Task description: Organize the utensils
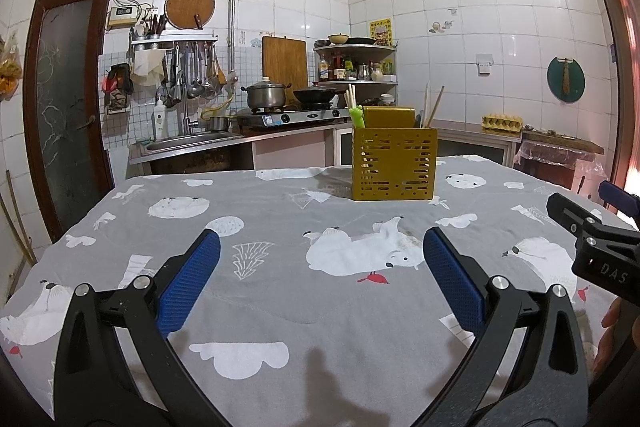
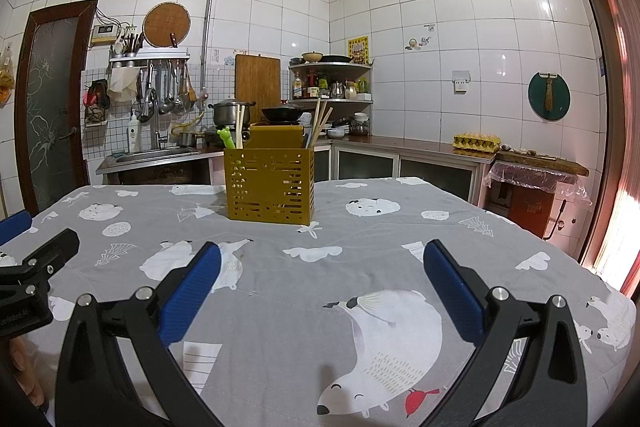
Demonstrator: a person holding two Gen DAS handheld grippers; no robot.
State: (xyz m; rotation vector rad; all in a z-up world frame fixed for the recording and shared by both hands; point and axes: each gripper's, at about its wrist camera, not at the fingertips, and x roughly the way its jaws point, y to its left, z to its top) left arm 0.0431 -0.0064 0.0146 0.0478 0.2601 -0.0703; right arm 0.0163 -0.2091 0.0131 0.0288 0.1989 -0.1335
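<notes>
Left wrist view: left hand-held gripper (image 1: 322, 267) hovering spread, empty, over tabletop (image 1: 280, 307); right hand-held gripper (image 2: 322, 267) likewise spread. Yellow utensil caddy (image 1: 394, 163) standing upright mid-tabletop, chopsticks (image 1: 352, 101) already slotted inside, likely keeping them tidy.

a kitchen with glossy white tiled walls (image 2: 460, 7) meeting in a corner. a dark wooden door (image 2: 48, 103) with frosted glass stands at the left. beside it, a steel sink (image 2: 156, 155) sits under a rack of hanging ladles (image 2: 168, 87). a gas stove (image 1: 292, 115) carries a steel pot (image 1: 265, 95) and a black wok (image 1: 315, 94). corner shelves (image 2: 331, 83) hold bottles. reddish light enters at the right edge. a grey bear-print cloth covers the tabletop (image 2: 280, 307).
</notes>
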